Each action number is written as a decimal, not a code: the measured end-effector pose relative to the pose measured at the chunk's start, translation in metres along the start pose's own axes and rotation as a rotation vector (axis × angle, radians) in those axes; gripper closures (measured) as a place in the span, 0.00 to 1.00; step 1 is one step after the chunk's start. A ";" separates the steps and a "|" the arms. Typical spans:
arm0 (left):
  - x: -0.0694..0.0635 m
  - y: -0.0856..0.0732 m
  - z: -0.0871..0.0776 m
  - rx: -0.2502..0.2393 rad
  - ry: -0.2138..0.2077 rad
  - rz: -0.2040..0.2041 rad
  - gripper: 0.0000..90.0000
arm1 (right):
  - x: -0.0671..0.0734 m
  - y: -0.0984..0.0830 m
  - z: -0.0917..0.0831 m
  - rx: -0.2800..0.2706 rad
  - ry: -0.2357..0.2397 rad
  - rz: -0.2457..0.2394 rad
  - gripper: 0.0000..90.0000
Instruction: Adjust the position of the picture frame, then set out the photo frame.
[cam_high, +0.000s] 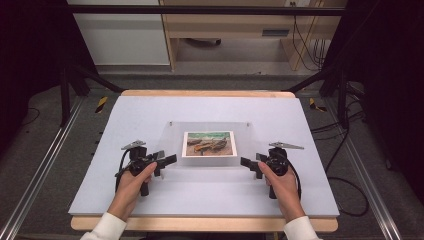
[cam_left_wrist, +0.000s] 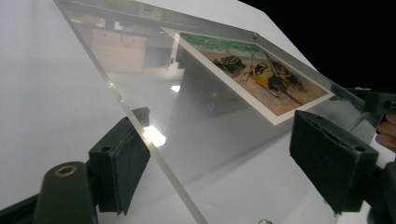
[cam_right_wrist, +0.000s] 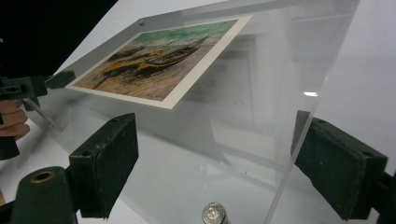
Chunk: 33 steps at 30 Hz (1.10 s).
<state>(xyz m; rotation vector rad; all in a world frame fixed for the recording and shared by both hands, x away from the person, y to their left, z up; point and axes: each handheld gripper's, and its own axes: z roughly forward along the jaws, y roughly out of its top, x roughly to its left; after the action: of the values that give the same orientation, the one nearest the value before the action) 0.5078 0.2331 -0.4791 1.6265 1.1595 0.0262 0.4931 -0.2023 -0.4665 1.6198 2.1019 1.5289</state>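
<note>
High view has the clear acrylic frame (cam_high: 210, 145) with a boat print (cam_high: 208, 144) lying mid-worktop (cam_high: 125, 115), left claw (cam_high: 167, 160) and right claw (cam_high: 248, 164) both spread wide at its near corners, probably straddling edges, nothing gripped or lifted yet.

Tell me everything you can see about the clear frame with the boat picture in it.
The clear acrylic frame is a rectangular transparent panel, glossy and reflective, with small metal fasteners at its corners. A white-bordered print of boats on a beach sits mid-panel. It lies on the white table, centred between both hands. The left gripper and right gripper each have open jaws straddling a side edge of the panel; whether it is lifted off the table I cannot tell.
</note>
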 end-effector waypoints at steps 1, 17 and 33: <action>0.000 0.000 -0.001 0.000 -0.001 0.001 0.23 | 0.000 0.000 0.001 0.002 0.004 0.005 0.17; -0.001 0.003 -0.004 0.024 0.018 -0.008 0.27 | 0.000 0.002 -0.002 0.017 0.006 -0.004 0.22; -0.008 0.016 0.002 0.009 0.065 0.071 0.30 | 0.000 0.015 0.000 -0.028 -0.066 -0.062 0.29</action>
<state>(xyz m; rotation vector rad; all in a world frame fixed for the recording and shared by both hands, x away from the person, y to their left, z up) 0.5154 0.2278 -0.4635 1.6849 1.1522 0.1213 0.5034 -0.2030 -0.4556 1.5582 2.0667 1.4591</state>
